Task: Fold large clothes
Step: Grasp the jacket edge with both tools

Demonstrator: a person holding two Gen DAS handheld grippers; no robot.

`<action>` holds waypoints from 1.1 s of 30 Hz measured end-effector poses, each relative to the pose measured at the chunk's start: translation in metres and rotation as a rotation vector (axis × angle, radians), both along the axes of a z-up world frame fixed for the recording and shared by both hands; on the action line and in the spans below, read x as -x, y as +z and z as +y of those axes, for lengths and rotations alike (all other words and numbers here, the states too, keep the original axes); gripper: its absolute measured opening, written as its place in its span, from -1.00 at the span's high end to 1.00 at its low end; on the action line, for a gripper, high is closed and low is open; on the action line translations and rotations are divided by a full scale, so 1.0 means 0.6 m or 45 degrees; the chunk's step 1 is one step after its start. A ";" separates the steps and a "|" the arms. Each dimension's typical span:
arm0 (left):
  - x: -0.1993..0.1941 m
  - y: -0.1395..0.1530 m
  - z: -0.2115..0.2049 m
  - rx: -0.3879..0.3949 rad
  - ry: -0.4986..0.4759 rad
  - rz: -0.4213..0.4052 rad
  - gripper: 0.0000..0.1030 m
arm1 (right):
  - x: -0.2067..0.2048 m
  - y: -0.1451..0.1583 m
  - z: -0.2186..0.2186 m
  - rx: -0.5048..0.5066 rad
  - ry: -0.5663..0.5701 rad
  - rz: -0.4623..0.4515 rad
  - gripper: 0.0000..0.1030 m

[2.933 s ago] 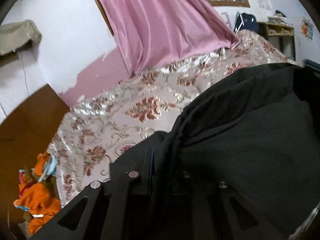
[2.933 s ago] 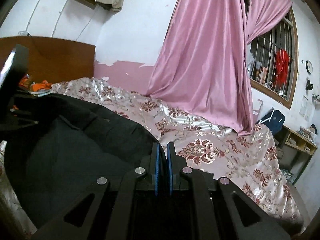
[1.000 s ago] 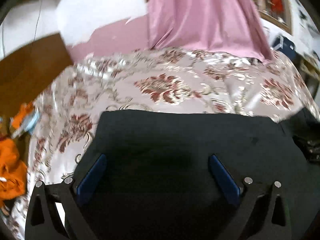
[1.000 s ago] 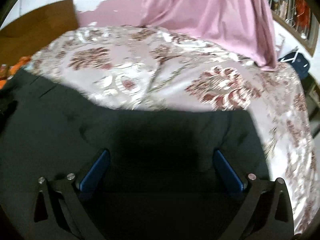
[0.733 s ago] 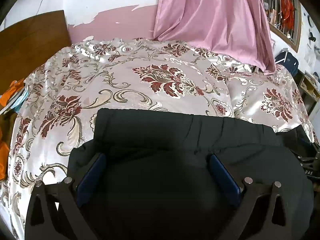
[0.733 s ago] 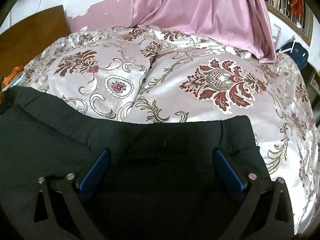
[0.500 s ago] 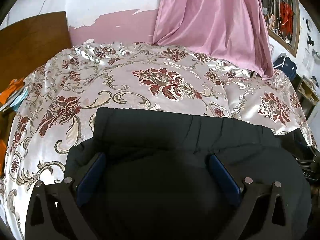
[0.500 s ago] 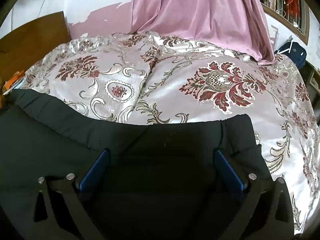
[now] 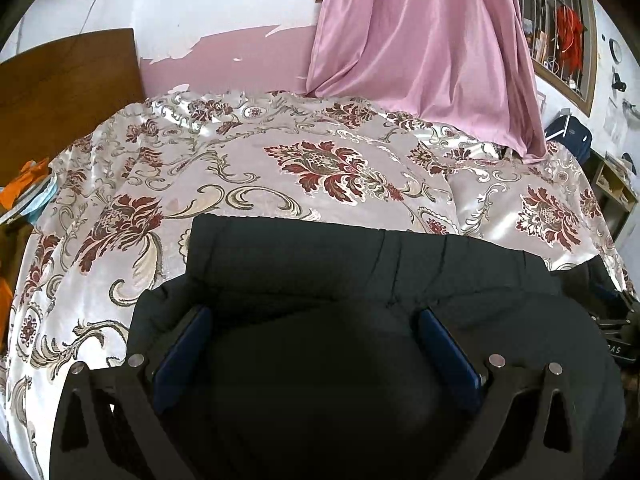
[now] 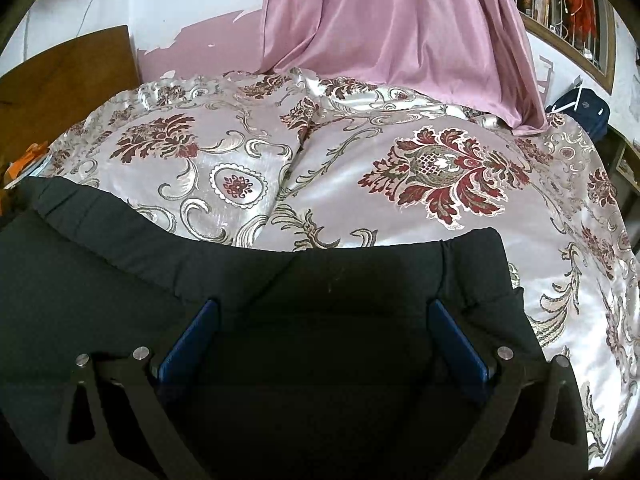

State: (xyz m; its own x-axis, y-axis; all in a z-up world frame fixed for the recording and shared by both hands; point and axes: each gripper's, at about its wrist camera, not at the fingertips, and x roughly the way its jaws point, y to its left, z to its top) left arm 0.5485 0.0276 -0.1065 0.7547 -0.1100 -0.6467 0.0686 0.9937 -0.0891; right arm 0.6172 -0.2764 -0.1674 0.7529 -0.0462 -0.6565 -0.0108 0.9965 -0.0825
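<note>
While the large black fabric garment (image 9: 328, 280) lies spread across the near half of the bed, both claws hang just above it with nothing between their fingers. Left claw (image 9: 316, 344): jaws spread wide, blue-padded fingers (image 9: 182, 350) set far apart over the dark cloth; whether the tips touch the fabric cannot be told. Right claw (image 10: 320, 336): likewise wide, blue pads (image 10: 456, 340) flanking a bare stretch of the garment, holding nothing. In the left wrist view the garment shows a folded band along its far edge, with a squared corner at the left and faint vertical creases near the middle; a second rounded layer sits nearer the camera. In the right wrist view the far edge runs from the left border to a squared corner at the right, with one seam near that corner. The garment rests on a shiny pale bedspread with dark red floral and scroll patterns (image 10: 400, 168), which covers the rest of the bed. Beyond the bed, a pink satin curtain (image 9: 424, 40) drapes down onto the far edge of the bedspread. A brown wooden headboard (image 9: 68, 76) stands at the left, against a white wall with a peeling pink lower band (image 9: 224, 60). Orange cloth (image 9: 24, 184) lies at the far left by the headboard.
</note>
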 end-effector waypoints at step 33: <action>-0.002 -0.002 0.005 -0.007 0.003 -0.024 -1.00 | 0.002 0.001 0.003 0.012 -0.001 -0.017 -0.98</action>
State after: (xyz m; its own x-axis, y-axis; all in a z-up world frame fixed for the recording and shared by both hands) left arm 0.5494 0.0304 -0.1077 0.7668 -0.1051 -0.6332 0.0680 0.9943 -0.0827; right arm 0.6158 -0.2744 -0.1667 0.7614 -0.0530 -0.6461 -0.0088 0.9957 -0.0921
